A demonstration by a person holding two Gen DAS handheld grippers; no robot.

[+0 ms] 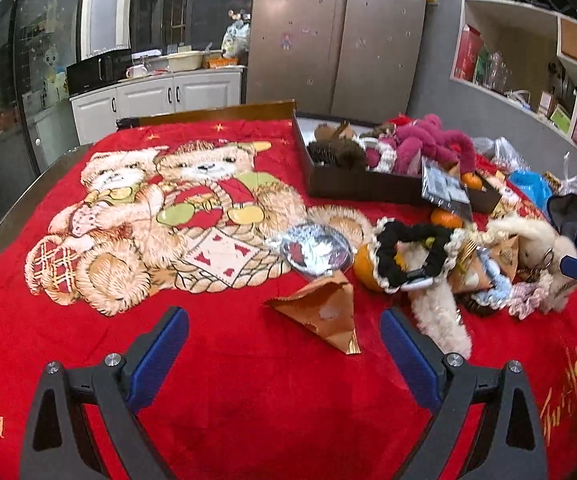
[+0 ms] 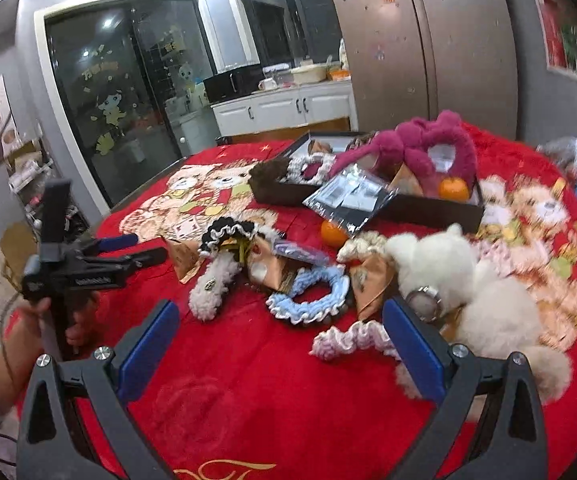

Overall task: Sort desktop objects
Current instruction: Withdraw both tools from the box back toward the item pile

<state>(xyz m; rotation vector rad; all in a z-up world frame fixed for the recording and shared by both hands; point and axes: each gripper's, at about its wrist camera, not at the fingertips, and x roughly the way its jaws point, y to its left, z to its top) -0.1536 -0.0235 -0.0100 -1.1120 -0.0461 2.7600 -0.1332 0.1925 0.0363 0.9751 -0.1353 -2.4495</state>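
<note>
Overall, a red blanket [image 1: 248, 380] printed with teddy bears is spread across the table and fills most of both views.

A dark shallow box [image 2: 440, 208] is set in the upper centre of the right wrist view; a magenta plush toy [image 2: 428, 148], a white-and-black crocheted ring [image 2: 308, 166] and an orange [image 2: 453, 189] are held in it. A flat plastic-wrapped packet [image 2: 348, 196] is laid tilted over its front wall.

A white plush toy [image 2: 484, 308] is found at right of centre, just beyond the right gripper [image 2: 280, 344], whose jaws are spread wide and hold nothing.

The left gripper [image 1: 284, 348] is likewise opened wide and empty, low in the left wrist view above bare blanket.

Smaller items are scattered mid-frame:
- a blue crocheted scrunchie [image 2: 308, 300], centre of the right wrist view;
- a pink ruffled scrunchie [image 2: 352, 342], just below it;
- a black scrunchie with cream trim [image 1: 408, 256], right of centre in the left wrist view, resting against a second orange [image 1: 366, 268];
- a brown paper packet [image 1: 324, 316], just beyond the left gripper's fingertips;
- a silver foil packet [image 1: 316, 250], above the paper one;
- a third orange [image 2: 332, 234], touching the plastic-wrapped packet's lower edge.
</note>
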